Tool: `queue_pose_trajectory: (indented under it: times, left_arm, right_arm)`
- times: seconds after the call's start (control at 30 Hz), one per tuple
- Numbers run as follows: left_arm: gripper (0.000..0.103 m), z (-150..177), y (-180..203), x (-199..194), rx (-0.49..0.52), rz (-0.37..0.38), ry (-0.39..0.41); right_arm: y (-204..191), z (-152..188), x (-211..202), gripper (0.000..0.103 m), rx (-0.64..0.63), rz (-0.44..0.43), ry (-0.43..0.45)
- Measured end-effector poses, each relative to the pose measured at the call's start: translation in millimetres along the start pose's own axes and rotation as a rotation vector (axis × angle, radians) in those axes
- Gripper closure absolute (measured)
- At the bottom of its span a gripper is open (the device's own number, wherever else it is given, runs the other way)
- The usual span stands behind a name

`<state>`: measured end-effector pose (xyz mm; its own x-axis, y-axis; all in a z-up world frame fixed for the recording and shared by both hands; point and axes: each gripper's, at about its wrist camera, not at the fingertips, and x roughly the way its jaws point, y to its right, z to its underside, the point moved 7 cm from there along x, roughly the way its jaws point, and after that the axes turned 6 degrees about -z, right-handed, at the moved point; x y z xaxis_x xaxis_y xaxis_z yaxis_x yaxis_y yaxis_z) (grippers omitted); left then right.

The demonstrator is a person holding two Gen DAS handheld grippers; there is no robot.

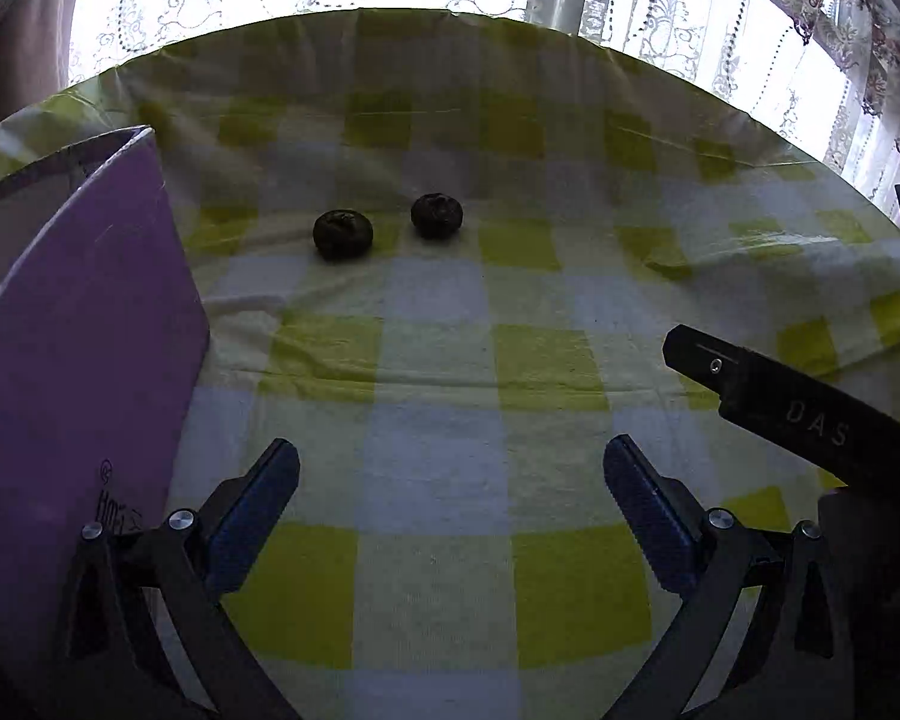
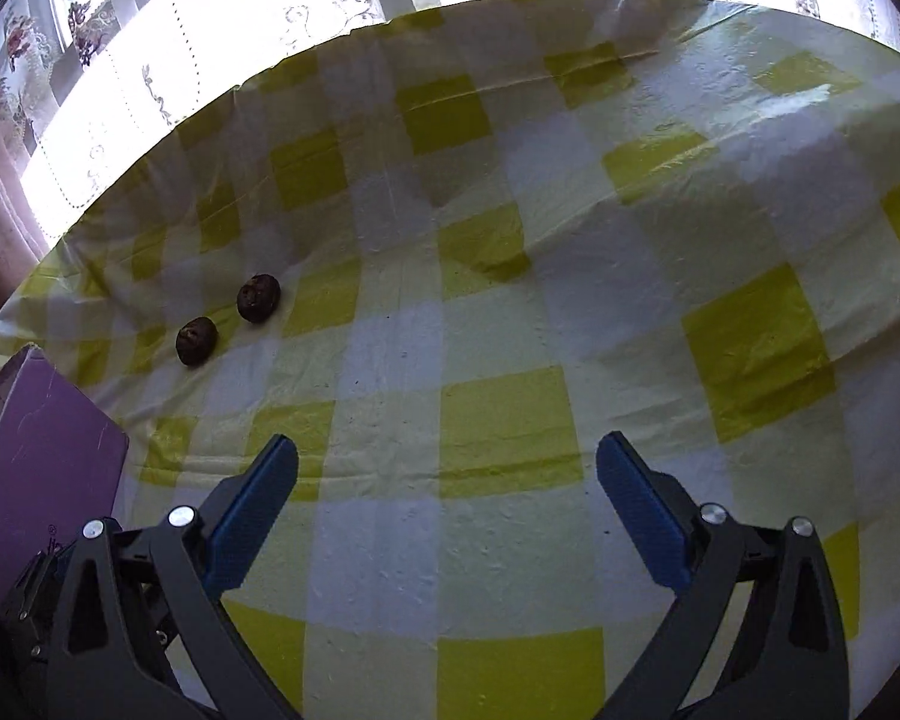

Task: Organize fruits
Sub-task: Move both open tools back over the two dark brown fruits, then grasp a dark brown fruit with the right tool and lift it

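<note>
While both fruits (image 1: 342, 233) (image 1: 437, 215) wait beside what looks like a purple box (image 1: 78, 360), left gripper (image 1: 450, 480) and right gripper (image 2: 447, 474) hover spread and empty, probably lining up.

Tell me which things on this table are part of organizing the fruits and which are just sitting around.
Part of the job:
- left dark fruit
- right dark fruit
- purple box, probably where they go
- left gripper and right gripper, both open and empty

Just there:
- checked tablecloth
- lace curtains
</note>
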<state>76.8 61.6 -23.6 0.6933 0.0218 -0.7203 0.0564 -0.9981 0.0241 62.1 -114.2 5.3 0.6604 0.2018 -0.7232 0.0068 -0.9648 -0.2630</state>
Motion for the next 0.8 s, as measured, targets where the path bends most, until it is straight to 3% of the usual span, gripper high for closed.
queue_pose_trajectory:
  times: [0.33, 0.63, 0.73, 0.8]
  left_arm:
    - [0.005, 0.3, -9.2, -0.3, -0.082, 0.151, -0.005]
    - [0.004, 1.1, -12.7, -1.1, -0.137, 0.185, 0.003]
    - [0.004, 1.9, -14.3, -4.8, -0.147, 0.202, 0.018]
    - [0.004, 2.1, -14.0, -6.4, -0.151, 0.206, 0.025]
  right_arm:
    - [-55.3, -26.1, 49.0, 0.003, -0.203, -0.060, -0.060]
    - [-108.2, -54.3, 98.9, 0.003, -0.404, -0.079, -0.097]
    - [-114.6, -69.6, 127.7, 0.016, -0.414, -0.065, -0.146]
    - [-121.2, -76.4, 143.6, 0.017, -0.435, -0.070, -0.178]
